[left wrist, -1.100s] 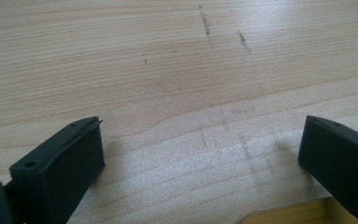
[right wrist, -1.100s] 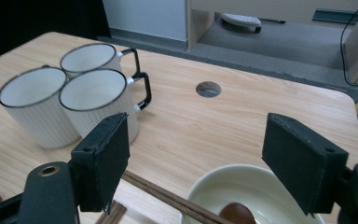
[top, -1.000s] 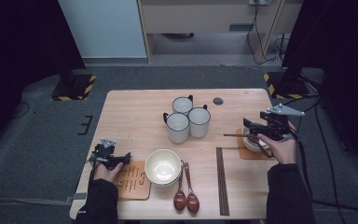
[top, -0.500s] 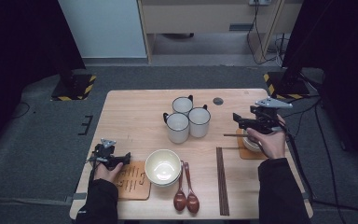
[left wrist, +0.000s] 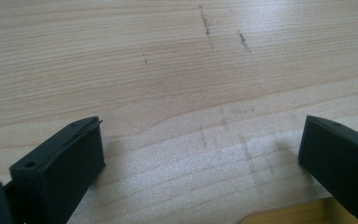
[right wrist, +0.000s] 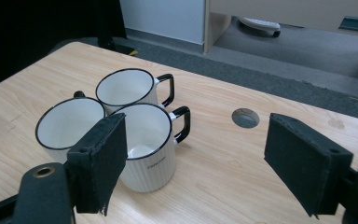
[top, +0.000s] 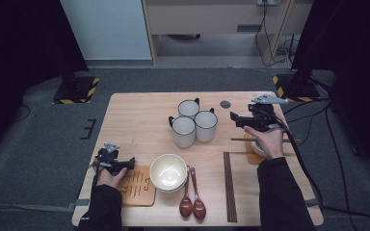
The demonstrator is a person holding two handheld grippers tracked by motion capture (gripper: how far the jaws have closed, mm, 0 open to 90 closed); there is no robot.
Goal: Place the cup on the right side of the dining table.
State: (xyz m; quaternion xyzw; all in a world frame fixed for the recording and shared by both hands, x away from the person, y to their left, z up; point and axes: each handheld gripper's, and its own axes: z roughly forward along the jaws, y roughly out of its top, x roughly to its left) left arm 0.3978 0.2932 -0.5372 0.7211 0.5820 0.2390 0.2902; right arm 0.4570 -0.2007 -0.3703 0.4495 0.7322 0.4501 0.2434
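Note:
Three white mugs (top: pixel 195 122) with black rims and handles stand bunched at the table's middle. In the right gripper view the nearest mug (right wrist: pixel 149 140) sits just ahead of my left jaw, with the other two mugs (right wrist: pixel 70 126) (right wrist: pixel 126 88) behind it. My right gripper (top: pixel 234 118) (right wrist: pixel 196 140) hovers open to the right of the mugs, its jaws pointing at them, nothing held. My left gripper (top: pixel 129 163) (left wrist: pixel 200 140) rests open low over bare wood at the front left, beside a wooden coaster (top: pixel 137 185) (left wrist: pixel 298 214).
A cream bowl (top: pixel 167 172) sits at the front centre, two brown spoons (top: pixel 192 202) to its right, then dark chopsticks (top: pixel 229 187). A small white bowl (top: pixel 256 147) on a coaster lies under the right hand, a thin stick (top: pixel 243 139) beside it. A round hole (top: pixel 225 104) (right wrist: pixel 245 117) marks the tabletop.
The right gripper has moved left, away from the small bowl and toward the mugs. The left gripper has stayed put.

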